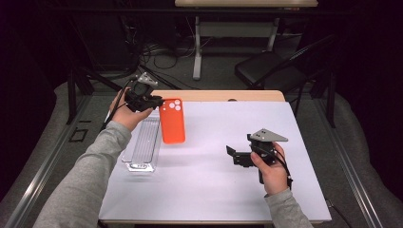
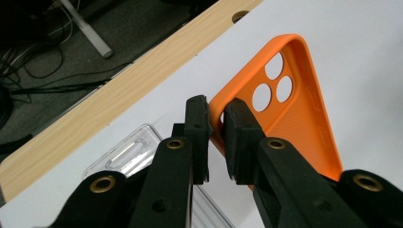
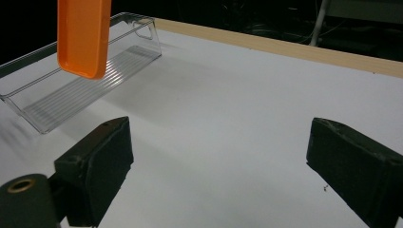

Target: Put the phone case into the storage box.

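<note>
Orange case (image 1: 172, 120) hangs above the tabletop (image 1: 214, 190), the left claw (image 1: 154, 101) clamped on its camera-hole end, long axis running toward the person. Clear tray (image 1: 142, 145) lies just beside, probably slightly left of the case's lower end. Right claw (image 1: 231, 156) rests apart, well away.

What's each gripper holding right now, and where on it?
The left gripper pinches the orange phone case by its rim at the camera-hole corner, lifted off the table. The right gripper is open, holding nothing.
</note>
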Demonstrator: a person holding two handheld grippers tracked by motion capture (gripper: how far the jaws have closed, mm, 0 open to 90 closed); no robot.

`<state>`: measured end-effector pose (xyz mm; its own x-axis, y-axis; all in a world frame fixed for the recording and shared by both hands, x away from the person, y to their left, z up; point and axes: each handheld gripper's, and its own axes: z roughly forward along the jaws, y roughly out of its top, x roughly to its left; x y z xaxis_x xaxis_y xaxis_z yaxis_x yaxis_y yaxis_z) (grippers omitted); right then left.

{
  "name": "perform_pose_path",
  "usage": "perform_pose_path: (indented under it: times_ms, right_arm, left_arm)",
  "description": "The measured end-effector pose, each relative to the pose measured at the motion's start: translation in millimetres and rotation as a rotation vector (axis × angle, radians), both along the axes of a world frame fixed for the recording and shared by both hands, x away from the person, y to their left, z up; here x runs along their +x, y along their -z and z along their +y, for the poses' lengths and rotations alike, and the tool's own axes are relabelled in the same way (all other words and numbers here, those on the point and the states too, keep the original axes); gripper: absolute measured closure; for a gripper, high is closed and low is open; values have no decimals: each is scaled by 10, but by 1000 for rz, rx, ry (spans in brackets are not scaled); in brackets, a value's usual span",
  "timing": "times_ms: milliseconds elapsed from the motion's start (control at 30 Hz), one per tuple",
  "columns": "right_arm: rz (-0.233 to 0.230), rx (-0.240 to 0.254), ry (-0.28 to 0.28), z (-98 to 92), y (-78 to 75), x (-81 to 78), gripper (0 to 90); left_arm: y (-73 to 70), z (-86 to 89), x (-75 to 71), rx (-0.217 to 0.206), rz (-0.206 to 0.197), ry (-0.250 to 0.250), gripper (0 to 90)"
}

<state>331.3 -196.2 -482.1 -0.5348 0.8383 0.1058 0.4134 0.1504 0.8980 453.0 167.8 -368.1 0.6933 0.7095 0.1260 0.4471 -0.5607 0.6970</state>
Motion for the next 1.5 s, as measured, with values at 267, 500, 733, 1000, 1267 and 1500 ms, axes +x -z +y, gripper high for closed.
perform_pose_path:
  times_ms: [267, 500, 733, 1000, 1267, 1500]
  right_arm:
    - [8, 1, 3, -17, 11, 6, 78]
    - [8, 6, 6, -20, 21, 7, 78]
    - [11, -6, 3, -19, 44, 16, 79]
    - [20, -3, 6, -19, 58, 20, 80]
    - [23, -5, 8, -20, 58, 19, 80]
    - [22, -4, 11, -23, 65, 22, 80]
  left_arm:
    - [-131, -25, 66, 34, -28, -11, 812]
    - [-166, -28, 127, 45, -29, -14, 811]
    - [-146, 43, 175, 48, -60, -23, 810]
    - [-159, 207, 198, 68, -112, -32, 810]
    - [-147, 398, 222, 51, -135, -63, 810]
    - [-114, 537, 249, 37, -153, -80, 810]
